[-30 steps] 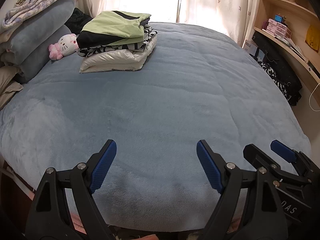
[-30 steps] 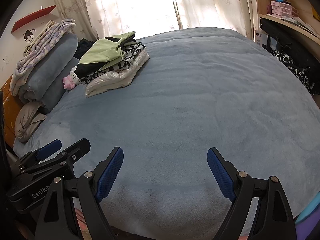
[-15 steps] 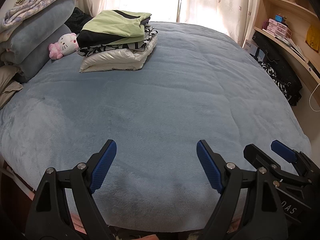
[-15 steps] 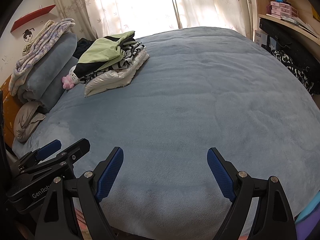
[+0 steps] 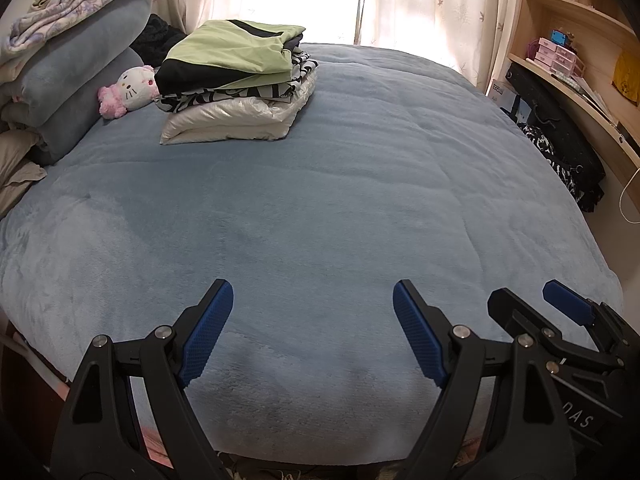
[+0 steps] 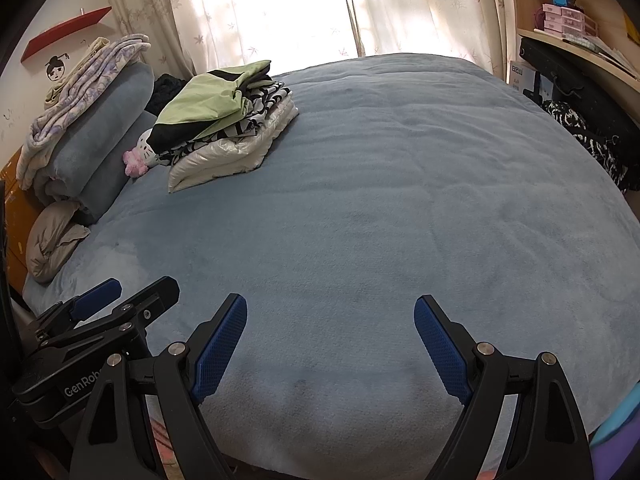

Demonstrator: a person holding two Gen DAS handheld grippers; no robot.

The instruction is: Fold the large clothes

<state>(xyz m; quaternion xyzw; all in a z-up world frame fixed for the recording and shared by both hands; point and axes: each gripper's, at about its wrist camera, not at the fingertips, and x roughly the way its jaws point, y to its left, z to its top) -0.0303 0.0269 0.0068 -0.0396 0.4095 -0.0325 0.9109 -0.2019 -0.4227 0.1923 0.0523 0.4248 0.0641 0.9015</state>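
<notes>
A stack of folded clothes (image 5: 236, 88), green and black on top, black-and-white patterned in the middle, white at the bottom, lies at the far left of the blue bed (image 5: 340, 208). It also shows in the right wrist view (image 6: 224, 120). My left gripper (image 5: 312, 320) is open and empty over the bed's near edge. My right gripper (image 6: 330, 332) is open and empty beside it. Each gripper shows at the edge of the other's view. No loose garment lies on the bed in front of me.
Rolled blue blankets and pillows (image 5: 68, 76) pile at the left with a white and pink plush toy (image 5: 128, 90). Wooden shelves (image 5: 580, 64) and a dark bag (image 5: 560, 140) line the right side. Curtains (image 5: 420, 0) hang behind the bed.
Almost nothing has changed. The right wrist view has shifted very slightly; both grippers stay open over the near edge.
</notes>
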